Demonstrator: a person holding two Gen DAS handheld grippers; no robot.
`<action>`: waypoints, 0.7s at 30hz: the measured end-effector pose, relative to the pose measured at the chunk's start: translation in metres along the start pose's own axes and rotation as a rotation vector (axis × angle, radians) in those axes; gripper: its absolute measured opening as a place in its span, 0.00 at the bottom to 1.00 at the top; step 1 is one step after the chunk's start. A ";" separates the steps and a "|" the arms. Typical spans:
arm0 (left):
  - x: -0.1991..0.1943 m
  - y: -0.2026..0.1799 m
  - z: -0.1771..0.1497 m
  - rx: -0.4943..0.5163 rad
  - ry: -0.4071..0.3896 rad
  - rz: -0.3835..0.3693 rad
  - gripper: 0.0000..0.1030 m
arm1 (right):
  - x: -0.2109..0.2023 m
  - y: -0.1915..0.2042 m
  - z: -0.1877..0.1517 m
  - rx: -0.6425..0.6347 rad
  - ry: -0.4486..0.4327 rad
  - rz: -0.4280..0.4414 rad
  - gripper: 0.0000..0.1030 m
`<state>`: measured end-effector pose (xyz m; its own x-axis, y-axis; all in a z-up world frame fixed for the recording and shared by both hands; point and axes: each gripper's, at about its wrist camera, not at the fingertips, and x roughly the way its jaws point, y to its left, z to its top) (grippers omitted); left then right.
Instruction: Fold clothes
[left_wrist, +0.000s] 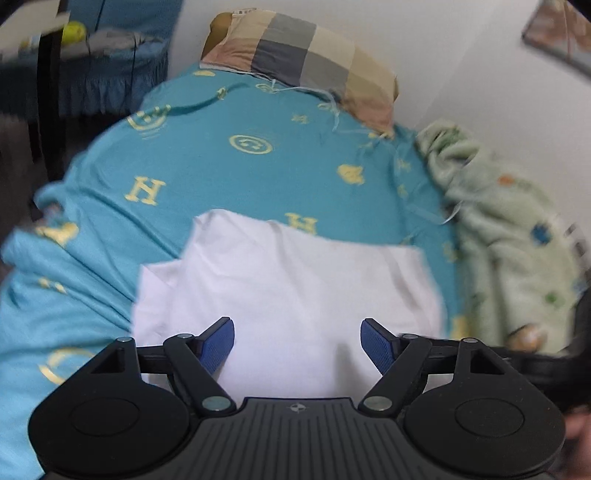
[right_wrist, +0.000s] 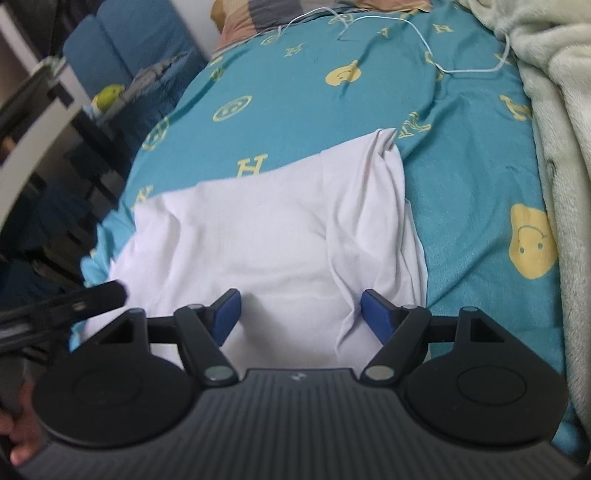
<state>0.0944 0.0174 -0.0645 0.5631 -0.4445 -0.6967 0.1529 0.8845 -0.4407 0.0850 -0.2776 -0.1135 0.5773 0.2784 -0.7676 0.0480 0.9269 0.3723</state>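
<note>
white garment (right_wrist: 266, 236): flat on my teal bedsheet (right_wrist: 314, 107), right side already folded inward, pleat running down that edge | left: remaining folds, judged about midway | my right gripper (right_wrist: 299, 314): jaws spread, nothing pinched, hovering over near hem | my left gripper (left_wrist: 297, 343): spread, empty | pillow (left_wrist: 303, 55) beyond, well apart
</note>
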 end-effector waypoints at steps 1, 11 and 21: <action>-0.006 0.000 -0.002 -0.054 0.003 -0.058 0.78 | -0.003 -0.002 0.001 0.023 -0.006 0.013 0.73; 0.035 0.049 -0.039 -0.554 0.181 -0.251 0.78 | -0.015 -0.028 0.008 0.316 -0.015 0.176 0.72; 0.045 0.063 -0.052 -0.658 0.222 -0.169 0.79 | -0.002 -0.040 0.007 0.409 -0.007 0.213 0.72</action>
<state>0.0874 0.0461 -0.1526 0.3853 -0.6484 -0.6567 -0.3376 0.5632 -0.7542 0.0877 -0.3170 -0.1226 0.6147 0.4493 -0.6483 0.2440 0.6733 0.6980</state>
